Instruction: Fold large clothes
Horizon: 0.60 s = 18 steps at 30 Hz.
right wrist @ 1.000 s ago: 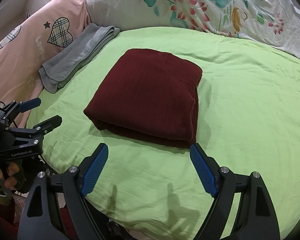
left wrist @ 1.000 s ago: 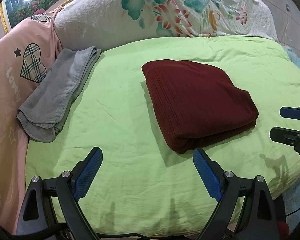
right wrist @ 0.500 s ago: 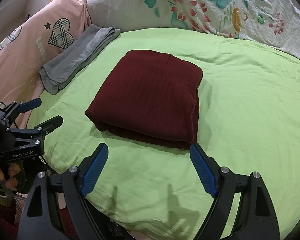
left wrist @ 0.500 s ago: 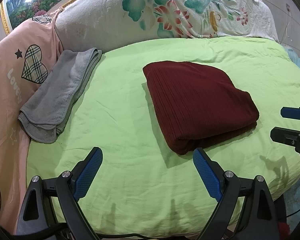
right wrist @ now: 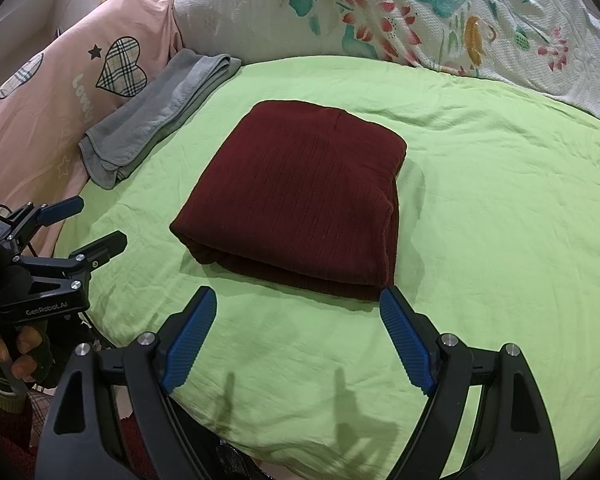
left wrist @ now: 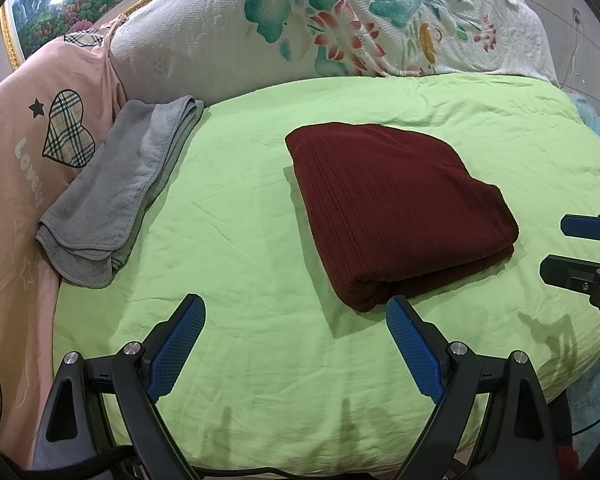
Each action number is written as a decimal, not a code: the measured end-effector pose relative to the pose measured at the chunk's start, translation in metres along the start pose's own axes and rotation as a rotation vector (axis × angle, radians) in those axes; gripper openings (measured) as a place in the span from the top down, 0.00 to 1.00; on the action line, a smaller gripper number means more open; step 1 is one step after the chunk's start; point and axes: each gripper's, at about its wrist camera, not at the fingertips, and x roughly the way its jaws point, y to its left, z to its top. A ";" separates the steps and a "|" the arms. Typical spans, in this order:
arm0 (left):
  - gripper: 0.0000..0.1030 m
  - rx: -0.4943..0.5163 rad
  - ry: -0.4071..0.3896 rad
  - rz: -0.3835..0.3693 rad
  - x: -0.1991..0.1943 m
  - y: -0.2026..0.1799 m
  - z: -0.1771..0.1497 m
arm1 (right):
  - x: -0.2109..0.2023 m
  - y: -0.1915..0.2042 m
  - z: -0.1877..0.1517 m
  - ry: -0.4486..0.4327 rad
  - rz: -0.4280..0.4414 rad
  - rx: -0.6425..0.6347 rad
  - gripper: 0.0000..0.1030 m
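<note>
Both grippers wide, empty — left gripper | right gripper | maroon garment folded.

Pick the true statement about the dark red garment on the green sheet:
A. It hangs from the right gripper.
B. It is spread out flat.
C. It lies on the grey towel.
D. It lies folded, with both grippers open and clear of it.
D: the dark red garment lies as a folded stack on the green sheet, and the right gripper and left gripper stand open short of it.

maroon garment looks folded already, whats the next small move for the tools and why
Probably draw both back and leave it. The maroon garment already lies as a neat folded block on the green sheet, and the left tool and right tool are open, empty and short of its near edge.
</note>
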 end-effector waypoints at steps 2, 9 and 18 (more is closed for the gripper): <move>0.10 0.001 -0.002 0.001 0.000 -0.001 0.000 | 0.000 0.000 0.000 0.000 0.001 0.000 0.19; 0.10 0.001 0.000 0.004 0.000 -0.002 0.000 | 0.001 0.000 0.000 0.000 -0.001 0.001 0.19; 0.10 0.001 0.004 0.004 0.004 -0.003 0.002 | 0.001 0.000 0.003 0.000 0.001 0.001 0.19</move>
